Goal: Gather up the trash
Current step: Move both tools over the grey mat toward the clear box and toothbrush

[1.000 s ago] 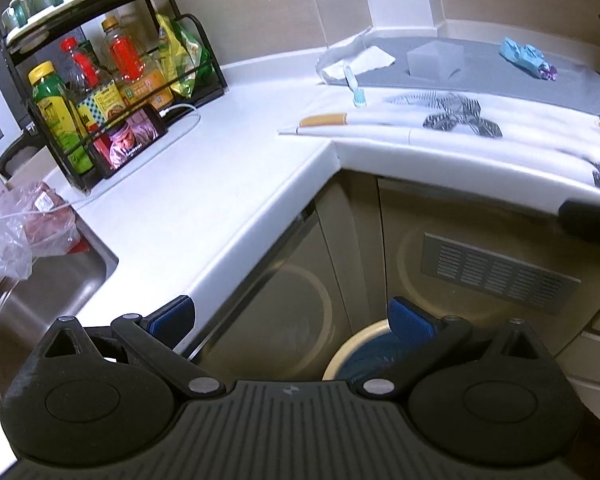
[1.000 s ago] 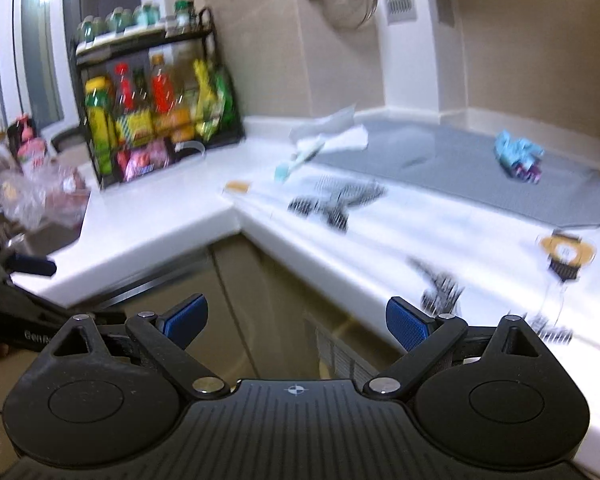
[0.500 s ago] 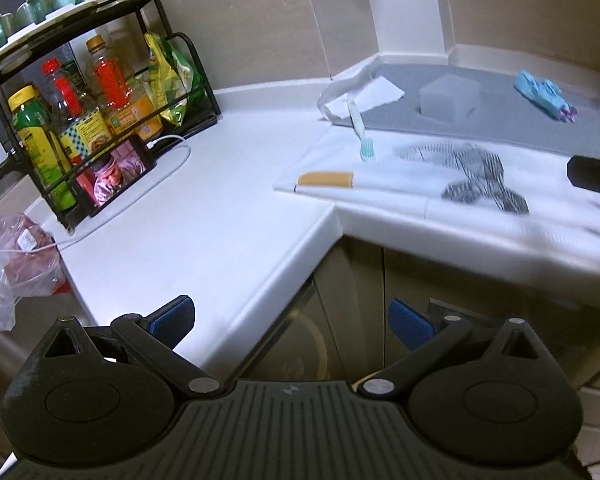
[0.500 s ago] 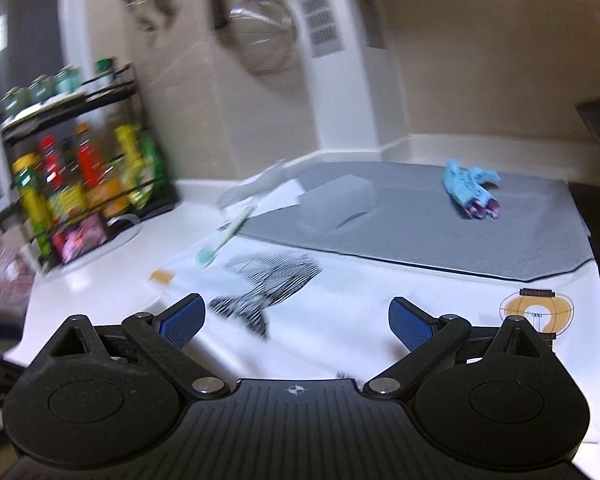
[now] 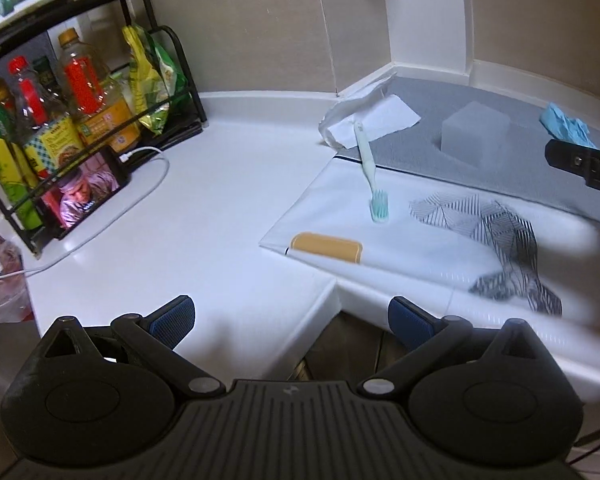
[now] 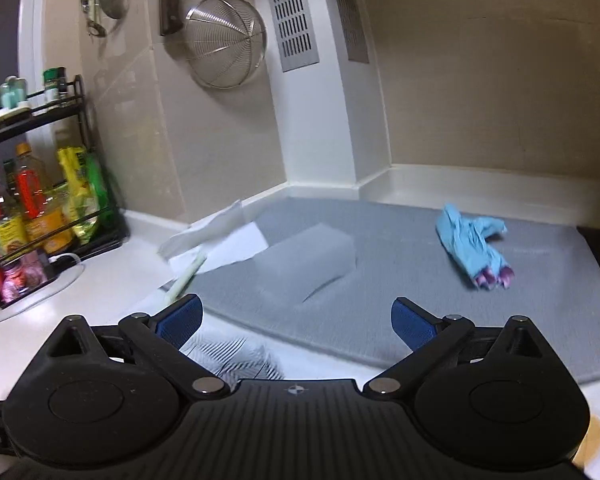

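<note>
My left gripper [image 5: 291, 322] is open and empty above the counter corner. Ahead of it a toothbrush [image 5: 370, 172] lies beside a tan item [image 5: 326, 246] on a white printed cloth [image 5: 440, 240]. Crumpled white paper [image 5: 364, 120] lies behind the toothbrush. My right gripper [image 6: 296, 318] is open and empty over the grey mat [image 6: 400, 280]. A translucent block [image 6: 306, 262] sits just ahead of it, a crumpled blue glove [image 6: 474, 250] farther right. The block [image 5: 475, 136] and glove [image 5: 566, 126] also show in the left wrist view.
A black rack [image 5: 80, 120] of bottles and snack bags stands at the back left, with a phone [image 5: 88, 194] and white cable [image 5: 112, 224] in front. A strainer [image 6: 224, 40] hangs on the wall. A plastic bag [image 5: 0, 276] lies at the far left.
Both grippers have risen and moved forward over the counter. The bin and cabinet fronts below have dropped out of the left view. The right view now faces the grey mat.
</note>
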{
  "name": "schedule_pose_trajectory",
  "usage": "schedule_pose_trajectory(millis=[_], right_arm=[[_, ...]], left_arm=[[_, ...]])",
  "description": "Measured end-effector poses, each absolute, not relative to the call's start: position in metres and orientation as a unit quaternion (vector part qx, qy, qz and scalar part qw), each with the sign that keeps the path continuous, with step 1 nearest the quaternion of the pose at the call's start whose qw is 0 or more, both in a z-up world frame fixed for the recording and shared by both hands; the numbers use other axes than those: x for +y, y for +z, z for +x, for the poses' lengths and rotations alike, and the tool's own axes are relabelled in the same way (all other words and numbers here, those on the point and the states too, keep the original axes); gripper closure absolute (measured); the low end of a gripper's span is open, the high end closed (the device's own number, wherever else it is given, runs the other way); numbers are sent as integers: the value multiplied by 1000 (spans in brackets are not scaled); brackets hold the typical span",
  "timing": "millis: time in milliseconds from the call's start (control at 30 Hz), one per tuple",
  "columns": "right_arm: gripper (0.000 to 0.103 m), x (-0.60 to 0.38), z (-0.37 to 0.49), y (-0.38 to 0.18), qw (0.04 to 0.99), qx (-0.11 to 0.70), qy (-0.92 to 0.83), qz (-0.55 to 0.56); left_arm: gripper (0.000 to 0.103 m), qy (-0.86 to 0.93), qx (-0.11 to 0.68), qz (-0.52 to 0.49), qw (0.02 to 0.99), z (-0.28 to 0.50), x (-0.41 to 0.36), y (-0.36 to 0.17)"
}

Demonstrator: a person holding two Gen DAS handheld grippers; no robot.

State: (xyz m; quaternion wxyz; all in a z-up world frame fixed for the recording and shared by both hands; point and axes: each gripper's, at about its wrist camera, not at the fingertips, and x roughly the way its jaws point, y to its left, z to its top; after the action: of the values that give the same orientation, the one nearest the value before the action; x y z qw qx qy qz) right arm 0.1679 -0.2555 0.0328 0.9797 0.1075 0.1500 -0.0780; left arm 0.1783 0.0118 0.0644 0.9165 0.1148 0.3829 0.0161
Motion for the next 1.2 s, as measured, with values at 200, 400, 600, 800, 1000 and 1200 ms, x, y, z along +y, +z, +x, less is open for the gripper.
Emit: schedule_pose_trajectory(millis=[200,400,600,800,1000,1200], right_arm=[[1,-270,215,32,976,155,-89,124],[1,-268,284,21,960,210,-63,172],[1,-250,348,10,946,252,-103,175],[24,-260,344,7,931,244,-212,170],[25,-286,287,7,940,224,-197,168],[25,-300,264,-1,951,240,-167,106]], left_arm=[[0,20,387,95,917,190,27,65],[0,41,392,86,915,178,53,61],[0,63,391,89,914,168,74,61],[0,57,380,82,920,177,72,70],[0,16,362,79,929,208,35,77],[0,-19,378,67,923,281,-16,61]])
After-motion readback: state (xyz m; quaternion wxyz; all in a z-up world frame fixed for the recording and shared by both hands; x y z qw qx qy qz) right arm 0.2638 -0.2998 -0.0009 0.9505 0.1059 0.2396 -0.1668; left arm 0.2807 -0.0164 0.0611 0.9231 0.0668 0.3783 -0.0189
